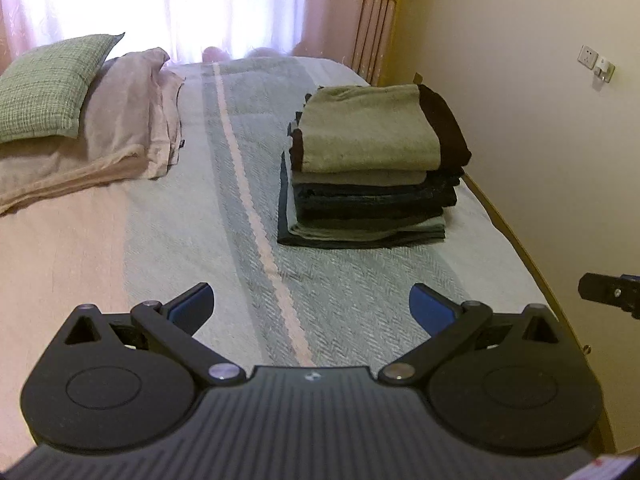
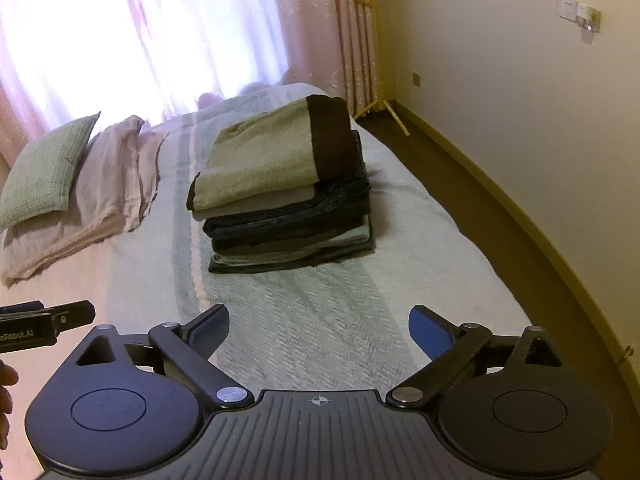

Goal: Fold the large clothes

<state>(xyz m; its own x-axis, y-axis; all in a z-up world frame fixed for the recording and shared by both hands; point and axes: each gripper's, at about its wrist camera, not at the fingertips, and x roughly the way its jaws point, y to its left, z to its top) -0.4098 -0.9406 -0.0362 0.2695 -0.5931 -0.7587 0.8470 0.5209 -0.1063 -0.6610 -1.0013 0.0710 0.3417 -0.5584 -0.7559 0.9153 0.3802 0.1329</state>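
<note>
The left tongs [image 1: 312, 306] are hanging low over the near part of the bed [image 1: 340, 300], spread wide with their blue-padded fingers [image 1: 196, 304] well apart and nothing between them. They are pointing along the bed toward the window. The right tongs [image 2: 318, 328] are hovering just beside them at about the same height, likewise spread wide and holding nothing, and aiming a little leftward toward the stack. In the right wrist view the body of the left tool is showing at the left edge, with part of a hand [image 2: 6, 380] peeking in below it; in the left wrist view the tip of the right tool is poking in at the right edge.

The stack of folded clothes [image 1: 368, 168] is sitting on the right half of the bed, well ahead of both tongs and apart from them. A beige piece with a dark brown band is lying on top, with dark blue and grey-green layers beneath it.

The bed is wearing a pale cover with grey-green and pink stripes running lengthwise. A green checked cushion [image 1: 48, 88] is leaning on pink pillows [image 1: 124, 120] at the far left. Pink curtains [image 2: 168, 40] are glowing with daylight behind the bed, a cream wall [image 2: 520, 100] is running along the right side with a socket [image 1: 587, 55] on it, and a strip of dark floor [image 2: 460, 184] is showing between bed and wall
</note>
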